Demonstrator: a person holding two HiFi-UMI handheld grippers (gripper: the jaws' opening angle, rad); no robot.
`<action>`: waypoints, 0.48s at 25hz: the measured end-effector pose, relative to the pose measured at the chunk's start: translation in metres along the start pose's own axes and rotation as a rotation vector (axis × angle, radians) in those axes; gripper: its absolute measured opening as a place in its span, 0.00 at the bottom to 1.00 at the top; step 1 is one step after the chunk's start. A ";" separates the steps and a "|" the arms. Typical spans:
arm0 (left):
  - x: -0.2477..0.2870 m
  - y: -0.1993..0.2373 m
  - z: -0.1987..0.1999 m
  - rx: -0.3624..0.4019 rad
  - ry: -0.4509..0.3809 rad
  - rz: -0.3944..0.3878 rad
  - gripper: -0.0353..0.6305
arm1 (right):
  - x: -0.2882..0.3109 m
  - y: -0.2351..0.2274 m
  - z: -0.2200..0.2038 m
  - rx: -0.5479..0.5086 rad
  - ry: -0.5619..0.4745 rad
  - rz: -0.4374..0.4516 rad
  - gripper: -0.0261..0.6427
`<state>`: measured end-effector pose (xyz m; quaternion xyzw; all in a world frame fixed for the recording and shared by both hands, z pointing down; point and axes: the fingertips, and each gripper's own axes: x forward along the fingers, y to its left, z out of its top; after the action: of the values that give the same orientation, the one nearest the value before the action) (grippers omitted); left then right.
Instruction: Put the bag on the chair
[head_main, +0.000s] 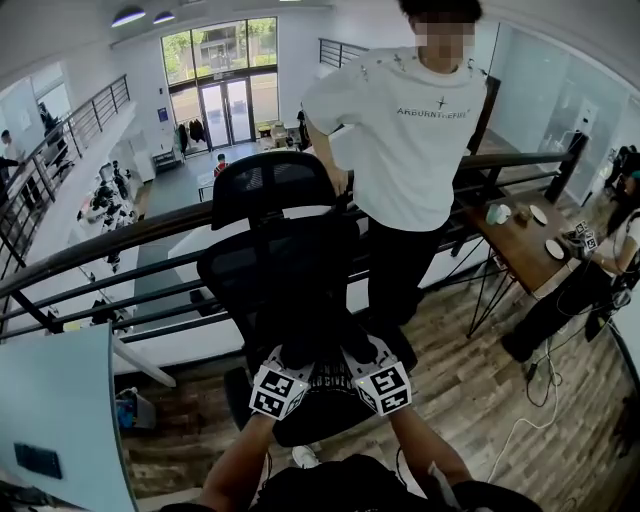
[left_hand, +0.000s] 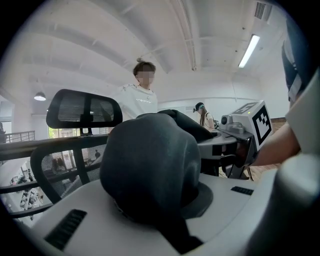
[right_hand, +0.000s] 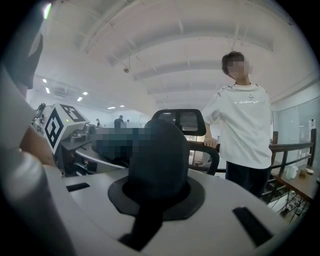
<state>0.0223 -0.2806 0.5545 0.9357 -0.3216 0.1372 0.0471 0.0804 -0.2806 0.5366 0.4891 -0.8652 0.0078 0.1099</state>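
A black mesh office chair (head_main: 280, 262) with a headrest (head_main: 268, 186) faces me in the head view. Just above its seat is a black bag (head_main: 326, 385), held from both sides. My left gripper (head_main: 297, 362) is shut on a bunch of the bag's dark fabric (left_hand: 150, 167), which bulges up between its jaws. Beside it, my right gripper (head_main: 356, 360) is shut on another fold of the bag (right_hand: 160, 155). Each gripper's marker cube shows in the other's view: the right one (left_hand: 251, 123) and the left one (right_hand: 62, 125). The bag's lower part is hidden behind the grippers.
A person in a white T-shirt (head_main: 425, 130) stands close behind the chair at a dark railing (head_main: 100, 245); beyond it the floor drops away. A wooden table (head_main: 522, 262) with cups and a seated person (head_main: 580, 290) are at right. A white cable (head_main: 528, 420) lies on the wood floor. A pale panel (head_main: 60, 420) stands at lower left.
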 end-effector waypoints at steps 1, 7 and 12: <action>0.002 0.005 -0.001 0.004 0.003 -0.004 0.14 | 0.006 -0.001 0.000 0.005 0.002 -0.002 0.12; 0.008 0.038 -0.004 0.002 0.008 -0.009 0.14 | 0.041 -0.002 -0.001 0.011 0.011 0.004 0.12; 0.019 0.062 -0.014 -0.014 0.021 -0.004 0.14 | 0.068 -0.005 -0.008 0.011 0.039 0.028 0.12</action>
<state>-0.0046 -0.3376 0.5731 0.9345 -0.3203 0.1444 0.0573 0.0524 -0.3395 0.5574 0.4771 -0.8698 0.0238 0.1239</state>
